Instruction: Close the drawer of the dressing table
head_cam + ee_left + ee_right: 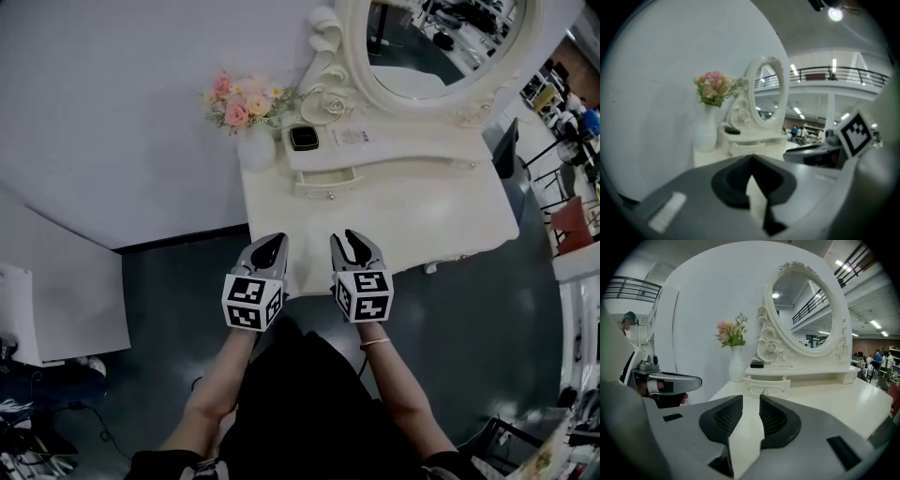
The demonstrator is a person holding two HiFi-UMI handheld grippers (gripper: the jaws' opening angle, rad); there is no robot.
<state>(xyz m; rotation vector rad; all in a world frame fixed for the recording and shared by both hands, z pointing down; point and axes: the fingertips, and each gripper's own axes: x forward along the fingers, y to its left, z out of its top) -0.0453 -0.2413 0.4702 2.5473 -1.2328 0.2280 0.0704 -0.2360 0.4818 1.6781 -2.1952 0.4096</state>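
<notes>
Drawer [328,180] sitting pulled out at table [469,225] far side, front running left-right. Right gripper [352,240] lying nearer its line than left gripper [272,244].
Left gripper view: jaws meeting at tips, gripping nothing.
Right gripper view: jaws standing partly apart, empty, facing drawer front dead ahead, well apart.

A big indoor hall staged as a set: mezzanine railing [843,71], strip lights [875,324], white backdrop wall [112,112] behind dressing table [394,220].

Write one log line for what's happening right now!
drawer: pulled out | left gripper: shut, empty | right gripper: open, empty | contact with drawer: none
</notes>
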